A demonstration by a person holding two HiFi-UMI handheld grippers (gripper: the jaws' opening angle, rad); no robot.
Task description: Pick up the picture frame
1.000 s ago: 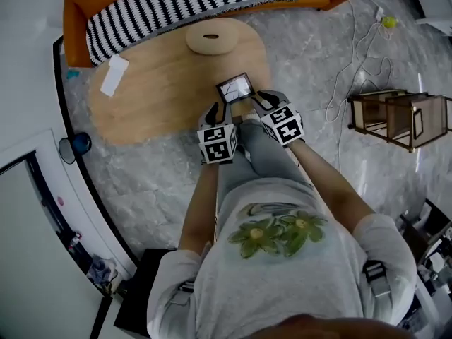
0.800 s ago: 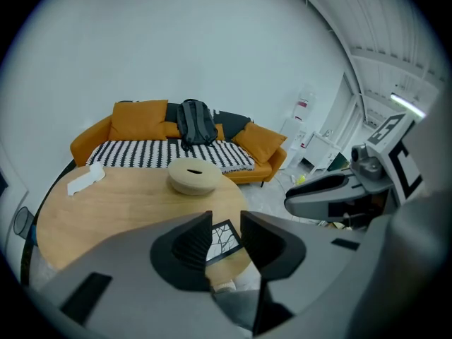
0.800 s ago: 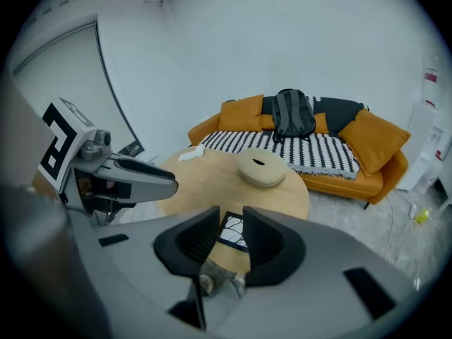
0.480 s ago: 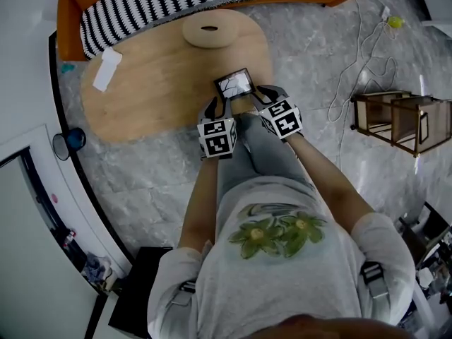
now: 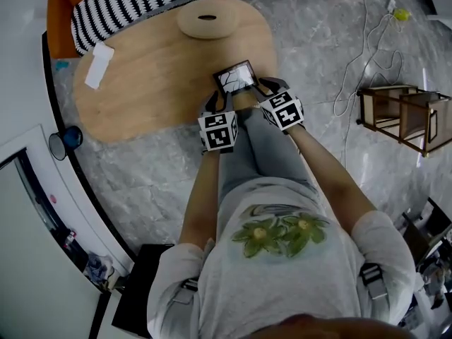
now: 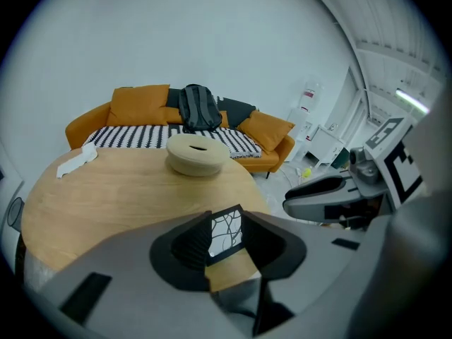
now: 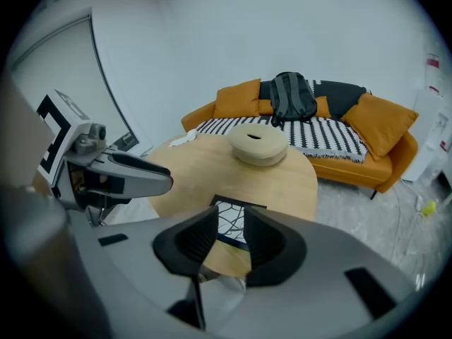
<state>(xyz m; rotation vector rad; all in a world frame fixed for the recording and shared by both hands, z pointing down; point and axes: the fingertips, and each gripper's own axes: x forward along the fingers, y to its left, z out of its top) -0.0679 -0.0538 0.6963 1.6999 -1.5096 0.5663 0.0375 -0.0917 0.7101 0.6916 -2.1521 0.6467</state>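
The picture frame (image 5: 235,77) is small and black-edged, with a white picture of black lines. It lies near the front edge of the oval wooden table (image 5: 155,76). My left gripper (image 5: 217,104) hangs at the frame's lower left and my right gripper (image 5: 267,87) at its lower right. In the left gripper view the frame (image 6: 227,233) shows in the gap ahead of the left gripper (image 6: 226,224). The right gripper (image 7: 230,217) looks onto the frame (image 7: 231,226) the same way. Both pairs of jaws are opening, and neither presses on the frame.
A round beige lidded dish (image 5: 206,18) and a white paper (image 5: 97,56) lie farther back on the table. An orange sofa (image 5: 60,20) with a striped blanket (image 5: 141,2) stands behind. Wooden stands (image 5: 406,119) and cables (image 5: 353,69) are on the marble floor to the right.
Both grippers have sunk toward the table's front edge, a little closer to the frame. The frame itself has not moved.
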